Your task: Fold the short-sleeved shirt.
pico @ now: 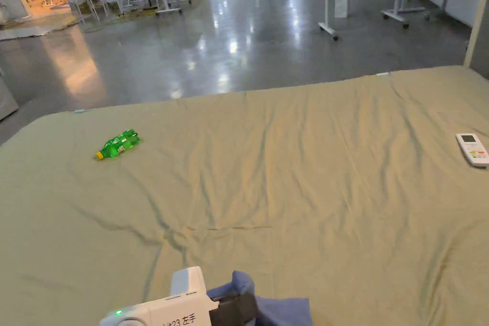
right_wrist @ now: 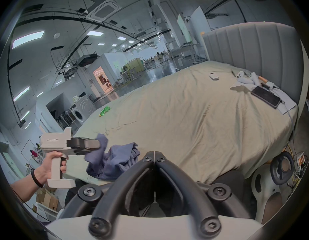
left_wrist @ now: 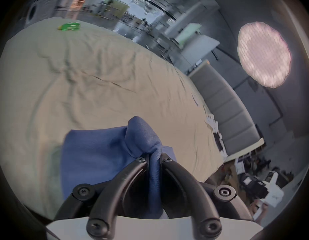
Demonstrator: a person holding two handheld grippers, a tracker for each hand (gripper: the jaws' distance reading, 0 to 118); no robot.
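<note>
A blue short-sleeved shirt [right_wrist: 114, 160] lies crumpled at the near edge of the bed. My left gripper [left_wrist: 154, 158] is shut on a raised fold of the shirt [left_wrist: 101, 153], and the cloth runs down between its jaws. In the head view the left gripper [pico: 248, 305] holds the shirt [pico: 281, 310] at the bottom edge. In the right gripper view the left gripper [right_wrist: 100, 144], held by a hand, grips the upper corner of the bundle. My right gripper [right_wrist: 154, 154] is shut with nothing between its jaws, hanging just right of the shirt, apart from it.
The bed is covered by a wrinkled beige sheet [pico: 296, 174]. A green plastic bottle [pico: 117, 144] lies at the far left and a white remote [pico: 473, 149] at the right edge. A phone [right_wrist: 265, 96] and white items lie near the grey headboard [right_wrist: 250, 48].
</note>
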